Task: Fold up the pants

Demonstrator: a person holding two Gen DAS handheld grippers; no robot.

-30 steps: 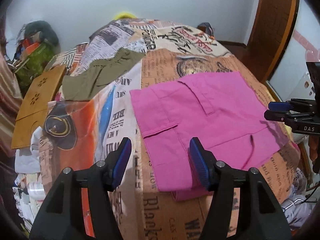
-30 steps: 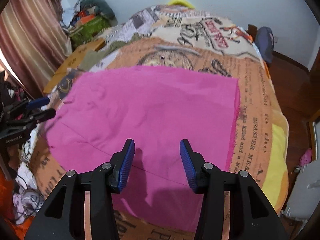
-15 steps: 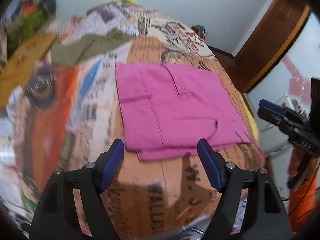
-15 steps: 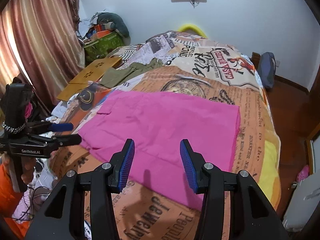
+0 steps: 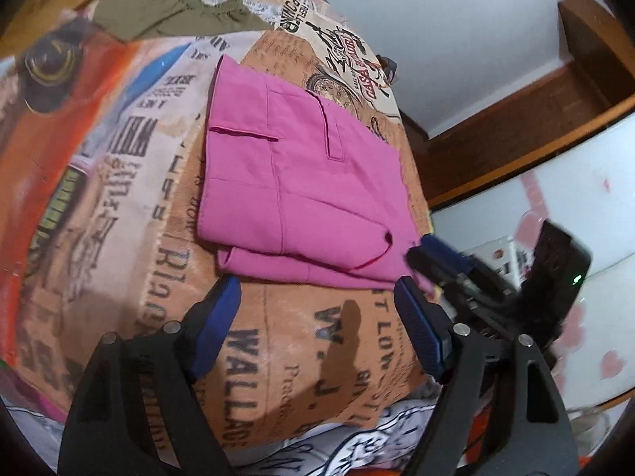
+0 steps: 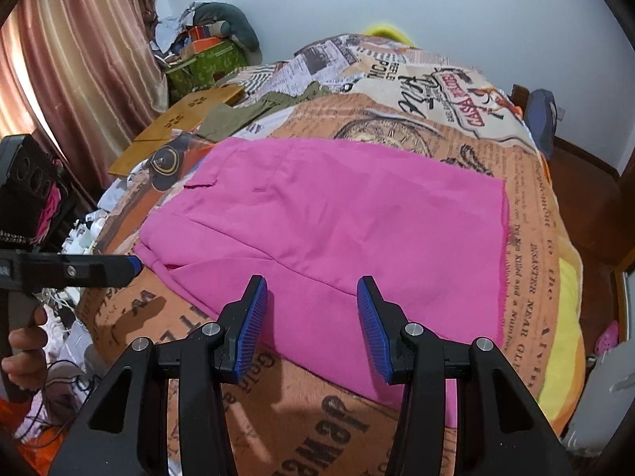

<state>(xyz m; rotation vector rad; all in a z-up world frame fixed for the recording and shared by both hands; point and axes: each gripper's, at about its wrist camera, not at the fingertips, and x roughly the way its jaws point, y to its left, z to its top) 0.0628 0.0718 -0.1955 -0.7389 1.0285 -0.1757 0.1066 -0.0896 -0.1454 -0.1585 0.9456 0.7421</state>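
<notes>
Pants [image 5: 301, 182]: pink, folded into a flat rough rectangle, lying on the bed blanket [image 5: 317, 361]. Vs a second ago: left gripper [image 5: 317, 317] has backed off the cloth edge and rolled, so its view is tilted; its jaws are opening, nothing between them, only bare blanket. Right gripper [image 6: 311, 319] has pulled back too, more of the room shows now, its jaw gap unchanged: part spread, empty. Pants haven't shifted. Cloth is smooth woven fabric with stitched seams, a pocket flap and a belt loop on top; frayed hem along the right edge in the right view. Blanket is fuzzy, newspaper print, orange and cream. Olive garment [image 6: 258, 113] lies crumpled further up the bed, well apart. Pants' near edge sits just past the left fingertips; right pads [image 6: 250, 325] hover over the near edge, whether touching I can't tell. Both grippers black with ribbed blue pads.
</notes>
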